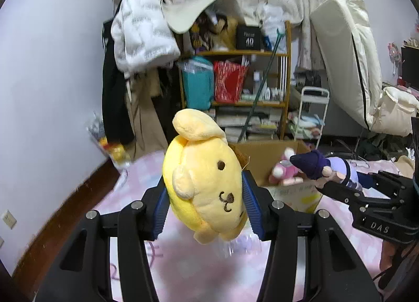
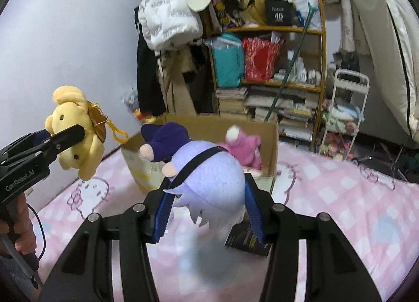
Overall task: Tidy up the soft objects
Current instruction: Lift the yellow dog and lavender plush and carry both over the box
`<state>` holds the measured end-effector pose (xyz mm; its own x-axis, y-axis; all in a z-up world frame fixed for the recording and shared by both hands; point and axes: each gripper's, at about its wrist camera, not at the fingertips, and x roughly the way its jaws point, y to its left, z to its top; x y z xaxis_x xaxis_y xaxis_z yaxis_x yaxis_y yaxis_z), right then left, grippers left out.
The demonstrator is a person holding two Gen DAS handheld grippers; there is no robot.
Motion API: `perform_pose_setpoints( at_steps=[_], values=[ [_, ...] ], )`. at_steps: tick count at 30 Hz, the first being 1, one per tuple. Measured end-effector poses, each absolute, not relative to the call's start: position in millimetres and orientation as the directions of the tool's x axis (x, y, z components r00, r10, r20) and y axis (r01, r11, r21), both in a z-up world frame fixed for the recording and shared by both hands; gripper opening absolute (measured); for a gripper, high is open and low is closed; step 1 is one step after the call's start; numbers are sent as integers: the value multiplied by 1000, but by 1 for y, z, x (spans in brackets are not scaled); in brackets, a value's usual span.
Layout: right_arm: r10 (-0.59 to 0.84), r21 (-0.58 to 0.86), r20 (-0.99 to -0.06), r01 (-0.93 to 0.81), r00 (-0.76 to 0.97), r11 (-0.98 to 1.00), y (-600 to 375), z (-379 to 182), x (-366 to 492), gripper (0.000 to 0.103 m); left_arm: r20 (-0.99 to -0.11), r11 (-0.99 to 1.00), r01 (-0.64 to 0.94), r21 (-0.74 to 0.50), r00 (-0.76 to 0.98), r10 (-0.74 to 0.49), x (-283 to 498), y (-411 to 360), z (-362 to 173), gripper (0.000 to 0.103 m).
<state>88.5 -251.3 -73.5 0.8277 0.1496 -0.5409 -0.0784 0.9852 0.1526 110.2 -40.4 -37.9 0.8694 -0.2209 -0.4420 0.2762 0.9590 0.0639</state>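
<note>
My left gripper (image 1: pixel 207 205) is shut on a yellow dog plush (image 1: pixel 201 181) and holds it in the air above the pink bed. It also shows in the right wrist view (image 2: pixel 76 134) at the left. My right gripper (image 2: pixel 207 205) is shut on a lavender plush doll with a purple hat (image 2: pixel 209 173), held in front of an open cardboard box (image 2: pixel 272 150). The doll also shows in the left wrist view (image 1: pixel 337 168). A pink plush (image 2: pixel 243 147) lies inside the box.
A pink checked bedsheet (image 2: pixel 340 197) covers the bed. A black and yellow booklet (image 2: pixel 248 244) lies under my right gripper. A cluttered wooden shelf (image 2: pixel 269 66), hanging coats (image 2: pixel 167 27), a white cart (image 2: pixel 345 113) and a folded mattress (image 1: pixel 348 61) stand behind.
</note>
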Motion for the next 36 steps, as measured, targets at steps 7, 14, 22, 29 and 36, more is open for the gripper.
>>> perform_pose_setpoints(
  at_steps=[7, 14, 22, 29, 36],
  values=[
    [123, 163, -453, -54, 883, 985, -269, -41, 96, 54, -347, 946, 307, 106, 903, -254, 120, -53, -13, 51],
    [100, 195, -398, -23, 912, 981, -287, -30, 112, 54, -295, 942, 310, 128, 919, -263, 142, -64, -1, 51],
    [104, 214, -384, -21, 917, 977, -291, -36, 131, 54, -308, 933, 325, 154, 913, -267, 163, -73, -15, 51],
    [110, 214, -424, -18, 899, 977, -289, -54, 145, 54, -373, 929, 346, 136, 886, -275, 179, -76, -41, 51],
    [108, 205, -459, -13, 882, 979, -288, -71, 154, 54, -449, 923, 369, 107, 846, -286, 194, -82, -63, 51]
  ],
)
